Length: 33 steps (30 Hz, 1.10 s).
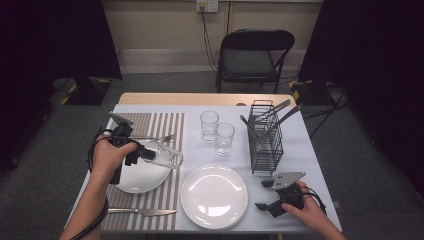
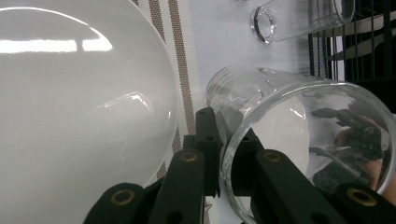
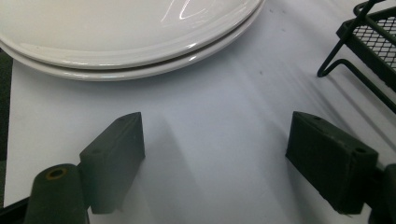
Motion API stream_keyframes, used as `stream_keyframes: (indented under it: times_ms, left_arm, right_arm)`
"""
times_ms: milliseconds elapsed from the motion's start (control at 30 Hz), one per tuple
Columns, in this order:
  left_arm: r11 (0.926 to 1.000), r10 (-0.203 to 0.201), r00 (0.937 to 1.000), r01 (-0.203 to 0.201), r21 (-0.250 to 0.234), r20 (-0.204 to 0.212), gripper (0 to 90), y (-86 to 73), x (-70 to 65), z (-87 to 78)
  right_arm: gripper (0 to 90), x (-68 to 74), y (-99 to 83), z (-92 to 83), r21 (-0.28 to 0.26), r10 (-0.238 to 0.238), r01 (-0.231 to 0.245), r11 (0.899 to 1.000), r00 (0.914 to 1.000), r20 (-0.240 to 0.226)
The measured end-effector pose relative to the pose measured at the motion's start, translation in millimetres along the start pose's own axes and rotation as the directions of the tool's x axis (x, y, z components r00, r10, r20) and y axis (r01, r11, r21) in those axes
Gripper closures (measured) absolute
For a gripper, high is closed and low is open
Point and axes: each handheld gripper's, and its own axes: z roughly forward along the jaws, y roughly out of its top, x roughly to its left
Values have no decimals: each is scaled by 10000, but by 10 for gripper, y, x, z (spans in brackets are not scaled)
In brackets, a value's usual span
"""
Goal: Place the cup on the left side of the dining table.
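Over the striped placemat point(image 1: 150, 131) at the table's left, the left gripper point(image 1: 142, 152) has its jaws clamped on the rim of a clear drinking glass point(image 1: 167, 155), which is carried tipped on its side above the far edge of the small white plate point(image 1: 142, 177); the left gripper view shows one jaw inside the mouth of the glass and the other outside, pinching its wall, with the plate's rim just beside; a fork point(image 1: 152, 137) lies on the mat beyond the plate and a knife point(image 1: 142, 212) on its near side, so the setting looks to lack only a glass; the step in hand, as I judge it, is carrying this glass to its spot in the place setting; two more glasses point(image 1: 216, 131) stand upright well apart on the white cloth, near the black wire cutlery rack point(image 1: 265, 145); the right gripper point(image 1: 267, 195) rests low on the cloth by the large white plate point(image 1: 214, 196), its jaws wide apart with nothing between them, as the right gripper view shows; the next move calls for turning the wrist so the glass comes upright, base down, then lowering it onto the mat clear of plate and fork before letting go; a rim pinch on smooth glass could slip during that turn, so a slow rotation seems wise.
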Motion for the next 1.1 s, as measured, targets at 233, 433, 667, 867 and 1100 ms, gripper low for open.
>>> stream_keyframes:
  times_ms: [233,433,667,867,1100]
  left_arm:
    - [10000,12,9999,-12,9,109,855,-28,6,-3]
    - [10000,-46,9998,46,-45,186,855,-68,3,-23]
    - [10000,63,9998,-63,19,175,855,-123,18,-61]
    - [10000,54,9997,-54,-29,221,855,-154,51,-68]
    - [10000,-11,9997,10,20,235,855,-193,58,-64]
  right_arm:
    - [183,0,0,0,3,-10,10,10000,10000,-11]
    - [183,1,0,0,6,-6,6,10000,10000,-8]
    - [183,0,0,0,7,-5,5,10000,10000,-11]
    - [183,0,0,0,5,-8,8,10000,10000,-11]
    - [183,0,0,0,5,-8,8,10000,10000,-13]
